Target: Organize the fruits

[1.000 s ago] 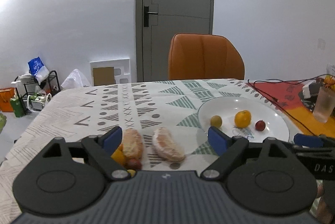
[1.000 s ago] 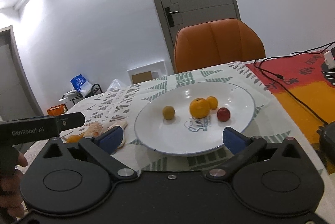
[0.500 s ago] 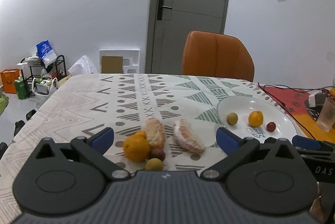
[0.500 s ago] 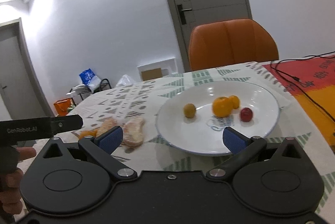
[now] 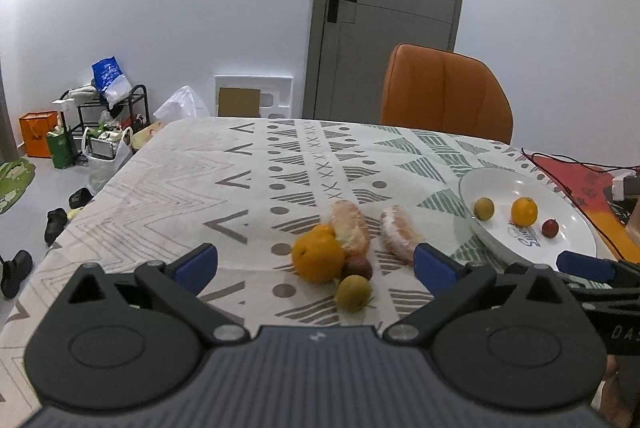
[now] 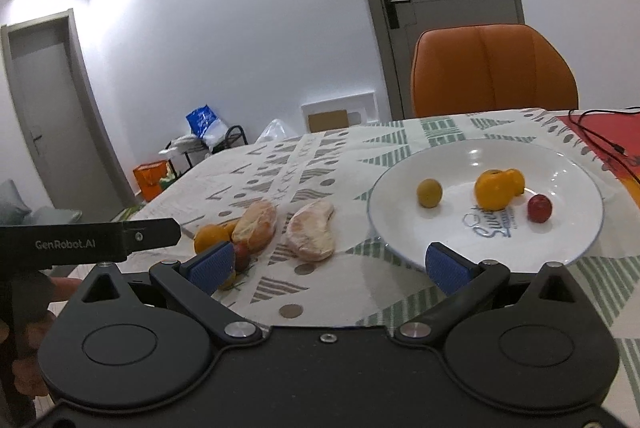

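Note:
On the patterned tablecloth lies a cluster of fruit: an orange, a small green-yellow fruit, a small reddish fruit and two peeled pomelo segments. My left gripper is open just in front of this cluster, holding nothing. A white plate to the right holds a green-yellow fruit, two oranges and a small red fruit. My right gripper is open and empty, low over the cloth between a pomelo segment and the plate.
An orange chair stands at the table's far side. A black cable runs over a red mat right of the plate. The left gripper's body and a hand sit at the right view's left edge. Clutter lies on the floor to the left.
Both grippers have pulled back and swung left; the fruit cluster now sits centred between the left fingers, and the plate has shifted right in both views. Both stay open.

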The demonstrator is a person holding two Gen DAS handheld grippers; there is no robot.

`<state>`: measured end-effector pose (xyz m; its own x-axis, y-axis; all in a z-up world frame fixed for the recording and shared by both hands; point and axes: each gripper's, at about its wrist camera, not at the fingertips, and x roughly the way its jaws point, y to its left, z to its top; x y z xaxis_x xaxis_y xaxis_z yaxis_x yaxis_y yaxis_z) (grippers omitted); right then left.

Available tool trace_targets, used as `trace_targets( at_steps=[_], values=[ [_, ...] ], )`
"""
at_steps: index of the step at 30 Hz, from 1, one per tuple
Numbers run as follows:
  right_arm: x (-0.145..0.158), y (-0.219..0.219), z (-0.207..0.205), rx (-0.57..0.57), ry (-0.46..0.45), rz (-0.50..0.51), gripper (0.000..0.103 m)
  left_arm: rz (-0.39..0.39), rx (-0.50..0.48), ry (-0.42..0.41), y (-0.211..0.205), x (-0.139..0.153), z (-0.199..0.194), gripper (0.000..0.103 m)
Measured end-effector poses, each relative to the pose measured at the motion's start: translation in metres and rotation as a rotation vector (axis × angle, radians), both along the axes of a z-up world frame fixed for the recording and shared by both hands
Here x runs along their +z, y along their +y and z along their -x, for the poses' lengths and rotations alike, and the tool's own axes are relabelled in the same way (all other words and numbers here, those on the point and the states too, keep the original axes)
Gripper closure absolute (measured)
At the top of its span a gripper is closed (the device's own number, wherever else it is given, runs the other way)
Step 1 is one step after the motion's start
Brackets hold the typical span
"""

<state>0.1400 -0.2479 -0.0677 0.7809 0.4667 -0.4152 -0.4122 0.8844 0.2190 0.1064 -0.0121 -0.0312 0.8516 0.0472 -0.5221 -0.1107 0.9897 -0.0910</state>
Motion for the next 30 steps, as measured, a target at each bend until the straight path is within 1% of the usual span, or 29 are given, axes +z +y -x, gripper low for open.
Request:
trace_targets(
  at_steps=[4,9,12,13,14,16,18,20,23,27,30],
  values=[
    [-0.001,0.007,-0.001,0.029,0.013,0.003,0.000,-0.002,-0.004,0.003,0.004,-0.002,0.000,0.000],
    [-0.003,0.016,-0.002,0.047,0.026,0.020,0.000,0.016,0.007,0.014,0.014,-0.007,-0.001,0.000],
    [-0.004,0.022,-0.005,0.066,0.042,0.020,0.002,0.027,0.005,0.019,0.018,-0.009,-0.002,0.003],
    [-0.005,0.023,-0.006,0.073,0.047,0.017,0.004,0.031,0.006,0.017,0.020,-0.010,-0.002,0.003],
    [-0.005,0.025,-0.006,0.079,0.051,0.016,0.008,0.038,0.008,0.012,0.021,-0.010,-0.002,0.005],
    [-0.006,0.029,-0.008,0.095,0.058,0.018,0.013,0.043,0.006,0.010,0.023,-0.011,-0.003,0.009],
    [-0.006,0.031,-0.010,0.102,0.063,0.020,0.015,0.043,0.004,0.014,0.024,-0.011,-0.006,0.012],
    [-0.007,0.034,-0.012,0.108,0.066,0.020,0.021,0.049,0.002,0.014,0.026,-0.012,-0.008,0.019],
    [-0.007,0.037,-0.016,0.107,0.070,0.030,0.029,0.061,0.001,0.018,0.028,-0.014,-0.012,0.026],
    [-0.007,0.042,-0.020,0.097,0.059,0.068,0.031,0.067,-0.012,0.025,0.027,-0.016,-0.019,0.031],
    [-0.007,0.044,-0.026,0.102,0.065,0.070,0.035,0.073,-0.009,0.039,0.027,-0.020,-0.026,0.036]
  ],
)
